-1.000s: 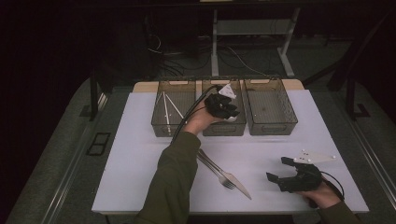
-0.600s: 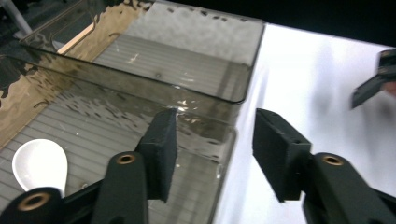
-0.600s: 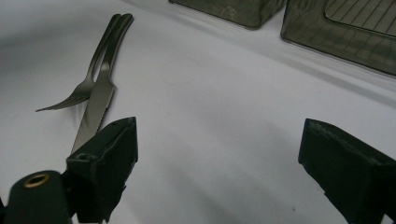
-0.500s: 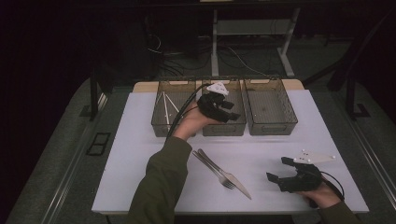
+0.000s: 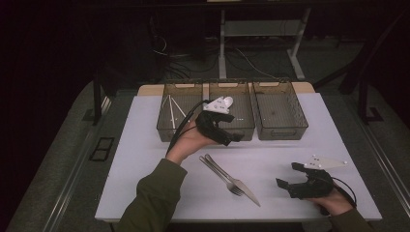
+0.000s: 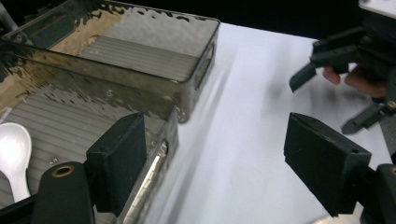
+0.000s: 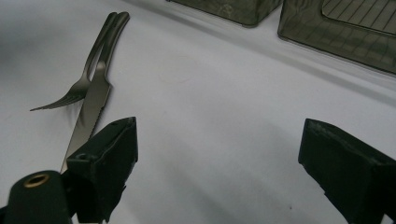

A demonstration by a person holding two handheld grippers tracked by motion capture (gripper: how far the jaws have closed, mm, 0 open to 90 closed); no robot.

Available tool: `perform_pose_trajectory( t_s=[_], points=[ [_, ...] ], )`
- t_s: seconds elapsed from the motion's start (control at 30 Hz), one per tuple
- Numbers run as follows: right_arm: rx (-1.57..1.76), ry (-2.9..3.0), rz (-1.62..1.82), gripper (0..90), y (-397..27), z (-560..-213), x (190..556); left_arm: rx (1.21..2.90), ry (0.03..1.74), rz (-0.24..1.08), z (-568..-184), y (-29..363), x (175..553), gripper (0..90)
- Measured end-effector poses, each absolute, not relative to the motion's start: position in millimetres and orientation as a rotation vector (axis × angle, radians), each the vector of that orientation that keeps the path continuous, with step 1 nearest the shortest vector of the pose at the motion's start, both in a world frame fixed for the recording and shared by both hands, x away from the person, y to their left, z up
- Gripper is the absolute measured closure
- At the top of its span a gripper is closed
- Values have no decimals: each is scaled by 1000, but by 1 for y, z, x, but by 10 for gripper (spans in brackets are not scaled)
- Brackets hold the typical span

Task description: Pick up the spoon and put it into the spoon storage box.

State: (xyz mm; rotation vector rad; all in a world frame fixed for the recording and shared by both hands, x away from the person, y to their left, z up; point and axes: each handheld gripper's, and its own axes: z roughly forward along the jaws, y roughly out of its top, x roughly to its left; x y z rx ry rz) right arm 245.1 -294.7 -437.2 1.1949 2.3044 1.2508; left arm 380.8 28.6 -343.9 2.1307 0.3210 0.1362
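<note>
My left gripper (image 5: 231,137) hangs over the near edge of the middle bin (image 5: 245,133). Its jaws have just been opening and nothing is between them (image 6: 215,163). A white spoon (image 6: 14,149) lies inside that bin, at the left in the left gripper view. A metal fork (image 5: 220,173) and a knife (image 5: 240,186) lie side by side on the white table, in front of the bins. My right gripper (image 5: 288,175) rests at the near right of the table, open and empty (image 7: 215,163). The fork (image 7: 84,81) and knife (image 7: 93,107) lie to its left.
Three smoky clear bins stand in a row at the back. The left bin (image 5: 164,130) holds pale chopsticks (image 5: 171,112), and the right bin (image 5: 283,133) looks empty. The white table top (image 5: 145,159) ends close behind the bins. Beyond it are dark floor, cables and table legs.
The left hand has drawn back from over the middle bin toward the person. Its jaws have opened wider. The right hand has stayed still.
</note>
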Motion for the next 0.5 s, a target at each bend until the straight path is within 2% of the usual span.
perform_pose_trajectory(
  t_s=[0.5],
  points=[
    [1200,2305,1244,120,-294,-437,245,2085,323,150,-359,56,338,199]
  ],
)
